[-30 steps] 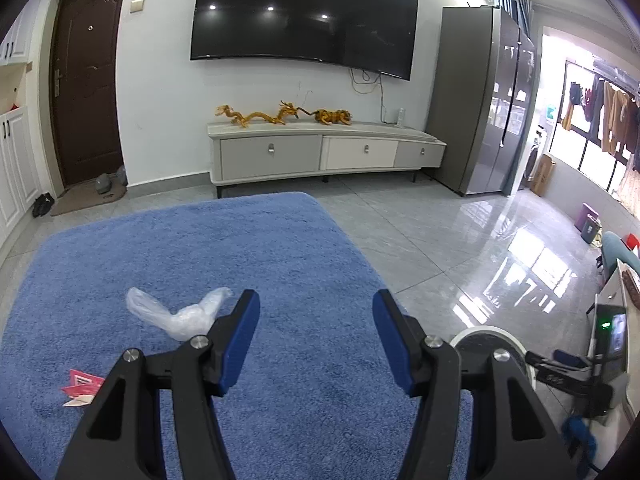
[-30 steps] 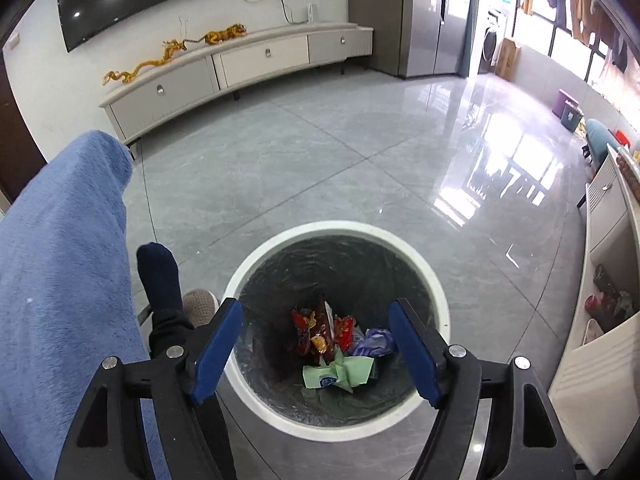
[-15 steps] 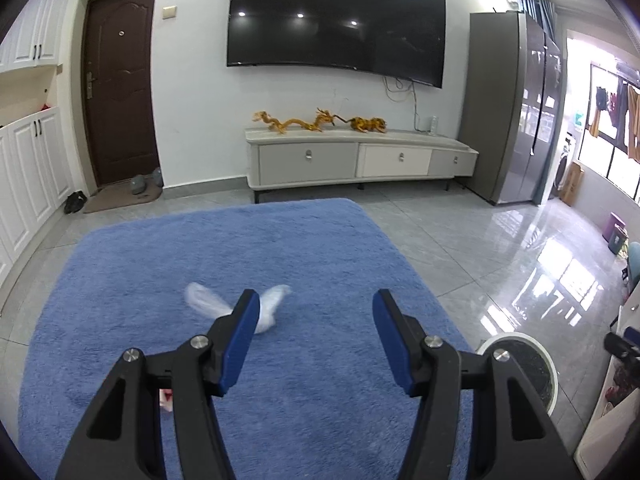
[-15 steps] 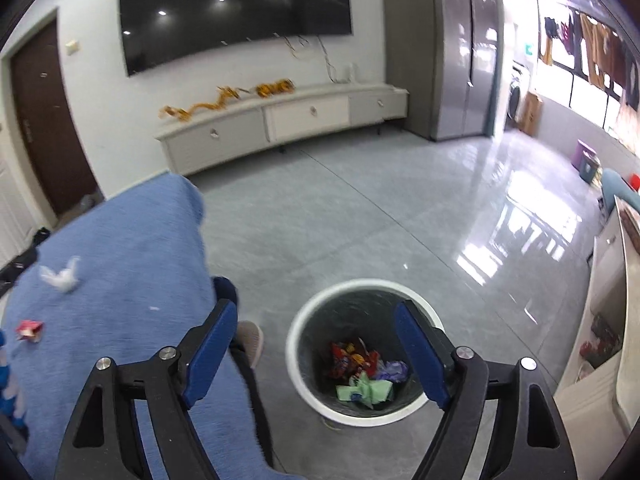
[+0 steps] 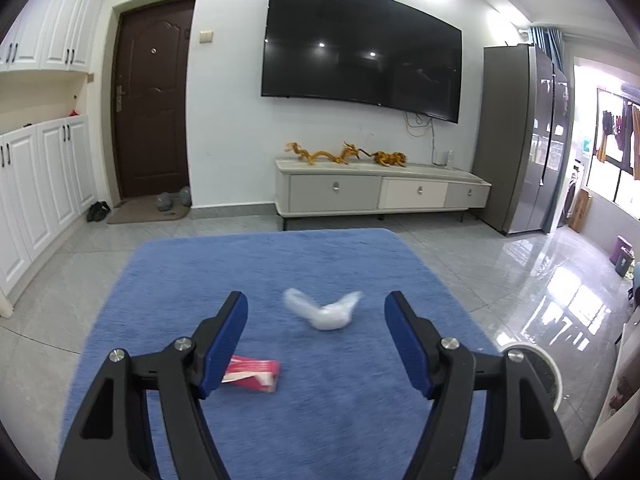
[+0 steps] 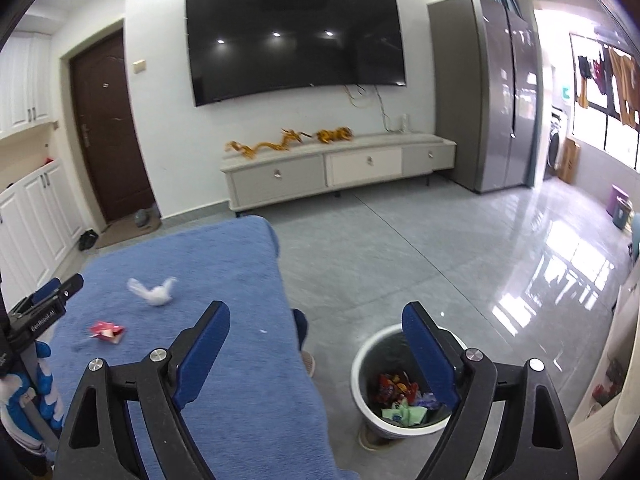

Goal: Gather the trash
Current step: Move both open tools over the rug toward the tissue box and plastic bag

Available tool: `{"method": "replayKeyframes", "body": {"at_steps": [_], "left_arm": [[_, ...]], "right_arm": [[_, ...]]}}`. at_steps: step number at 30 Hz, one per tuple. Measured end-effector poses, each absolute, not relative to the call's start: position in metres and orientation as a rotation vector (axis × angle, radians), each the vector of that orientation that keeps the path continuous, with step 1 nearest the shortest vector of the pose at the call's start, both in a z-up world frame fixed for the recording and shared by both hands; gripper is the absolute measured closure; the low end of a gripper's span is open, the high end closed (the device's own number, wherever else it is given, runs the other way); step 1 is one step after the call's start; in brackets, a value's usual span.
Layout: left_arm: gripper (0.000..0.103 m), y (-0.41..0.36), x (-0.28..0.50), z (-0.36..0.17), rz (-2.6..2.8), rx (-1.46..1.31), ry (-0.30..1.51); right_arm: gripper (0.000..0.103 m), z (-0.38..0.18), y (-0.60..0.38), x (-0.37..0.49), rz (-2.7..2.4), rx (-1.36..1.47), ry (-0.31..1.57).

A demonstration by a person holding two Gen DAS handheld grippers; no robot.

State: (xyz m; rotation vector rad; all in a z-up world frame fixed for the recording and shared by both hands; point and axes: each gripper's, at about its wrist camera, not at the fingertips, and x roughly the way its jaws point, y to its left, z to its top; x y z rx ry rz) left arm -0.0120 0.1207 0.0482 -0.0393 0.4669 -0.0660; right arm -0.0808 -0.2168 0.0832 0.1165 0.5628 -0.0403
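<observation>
A crumpled white plastic bag (image 5: 324, 312) lies on a blue carpet-covered surface (image 5: 340, 264), just ahead of my open, empty left gripper (image 5: 316, 340). A red wrapper (image 5: 252, 370) lies near the left finger. The right wrist view shows the same bag (image 6: 154, 294) and wrapper (image 6: 105, 330) at the left, and the left gripper's body (image 6: 44, 304) at the far left edge. My right gripper (image 6: 316, 352) is open and empty, held above the surface's right edge. A white bin (image 6: 370, 368) holding several wrappers stands on the floor under the right finger; its rim also shows in the left view (image 5: 554, 364).
The grey tiled floor (image 6: 420, 256) spreads to the right. A TV cabinet (image 5: 380, 192), a wall TV and a grey fridge (image 5: 520, 140) stand at the back. White cupboards and a brown door are on the left. A person's foot (image 6: 306, 360) shows beside the surface.
Both grippers have risen and tilted up. The bag has shifted from the left finger to between the left fingers. The bin has dropped from under the right gripper to lower right.
</observation>
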Motion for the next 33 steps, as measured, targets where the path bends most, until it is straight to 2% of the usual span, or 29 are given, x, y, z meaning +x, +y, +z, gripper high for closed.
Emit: {"method": "replayKeyframes", "body": {"at_steps": [14, 24, 33], "left_arm": [[0.032, 0.171, -0.047, 0.054, 0.000, -0.068, 0.417], [0.031, 0.176, -0.029, 0.036, 0.015, -0.063, 0.445], [0.031, 0.178, 0.000, 0.020, -0.003, -0.060, 0.475]], "right_arm": [[0.015, 0.099, -0.170, -0.083, 0.116, 0.110, 0.478], [0.001, 0.071, -0.145, -0.041, 0.188, 0.096, 0.522], [0.000, 0.048, -0.134, -0.003, 0.220, 0.125, 0.545]]}}
